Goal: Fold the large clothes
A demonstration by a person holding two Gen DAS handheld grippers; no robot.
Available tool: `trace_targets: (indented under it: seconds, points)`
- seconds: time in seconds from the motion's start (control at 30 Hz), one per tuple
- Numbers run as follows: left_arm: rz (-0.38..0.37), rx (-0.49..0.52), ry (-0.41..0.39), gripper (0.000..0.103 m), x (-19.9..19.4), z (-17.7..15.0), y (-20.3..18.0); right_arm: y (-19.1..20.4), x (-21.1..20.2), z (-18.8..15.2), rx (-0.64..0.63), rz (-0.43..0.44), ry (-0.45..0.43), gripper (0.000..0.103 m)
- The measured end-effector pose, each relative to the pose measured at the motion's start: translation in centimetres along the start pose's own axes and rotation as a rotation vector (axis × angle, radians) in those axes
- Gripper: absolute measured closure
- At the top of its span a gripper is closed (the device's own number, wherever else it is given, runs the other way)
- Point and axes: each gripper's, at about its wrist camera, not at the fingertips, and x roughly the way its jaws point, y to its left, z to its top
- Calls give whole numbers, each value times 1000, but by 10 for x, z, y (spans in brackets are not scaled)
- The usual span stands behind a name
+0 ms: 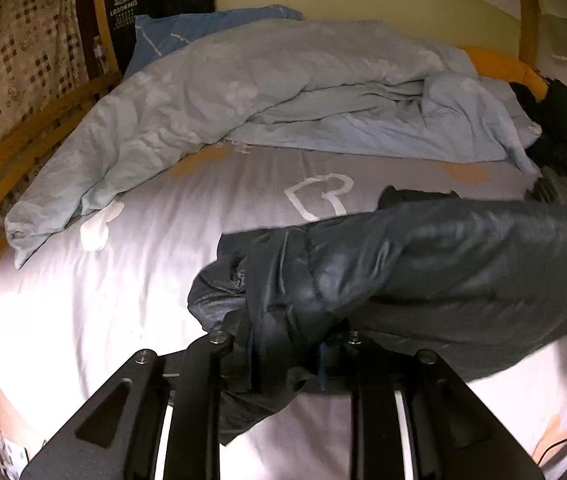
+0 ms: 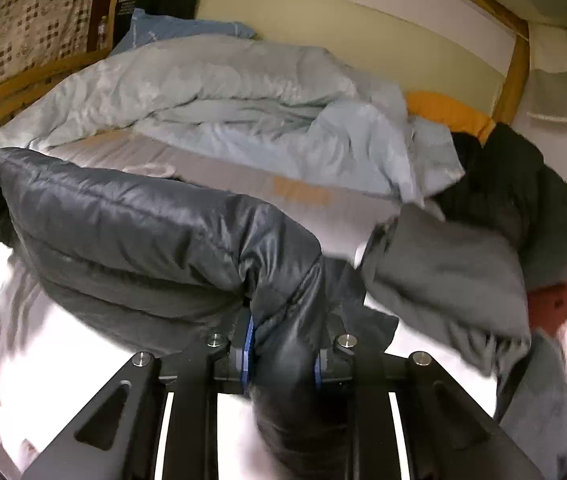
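A dark grey puffer jacket [image 1: 443, 264] hangs stretched between my two grippers above the pale bed sheet [image 1: 83, 300]. In the left wrist view my left gripper [image 1: 283, 340] is shut on a bunched end of the jacket, and the padded body runs off to the right. In the right wrist view my right gripper [image 2: 283, 344] is shut on another thick fold of the jacket [image 2: 123, 232], which stretches away to the left. The fingertips of both grippers are buried in the fabric.
A crumpled light blue duvet [image 1: 243, 92] lies across the far half of the bed, with a blue pillow [image 1: 187, 32] and an orange pillow [image 1: 499, 66] behind it. A grey garment [image 2: 443, 272], dark clothes [image 2: 515, 184] and something red [image 2: 563, 296] lie at the right. A wooden bed rail [image 1: 23, 148] runs along the left.
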Motion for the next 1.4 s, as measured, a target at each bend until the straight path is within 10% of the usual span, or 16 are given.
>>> trace_targets:
  seconds: [0.27,0.43,0.57,0.93,1.1,1.3,1.4]
  points:
    - [59,58,-76,66,46,7,-11,12,54,26,-43,-105,-31,68]
    - [82,77,-92,52,47,14,-7,-7,72,26,15,-184,-65,16]
    - [103,77,-216,12,20,15,0,-28,62,25,72,-122,-105,16]
    - [8,87,-315,6,-23,4,-2,-39,4,13,137,-250,-315,0]
    - [80,155,-253,6,6,-5,-15,-46,20,12,93,-385,-244,0]
    - [73,99,-210,6,45,-4,-10,-58,-4,6,150,-220,-353,0]
    - [70,88,-201,6,51,0,-11,-52,-16,10,83,124,-301,0]
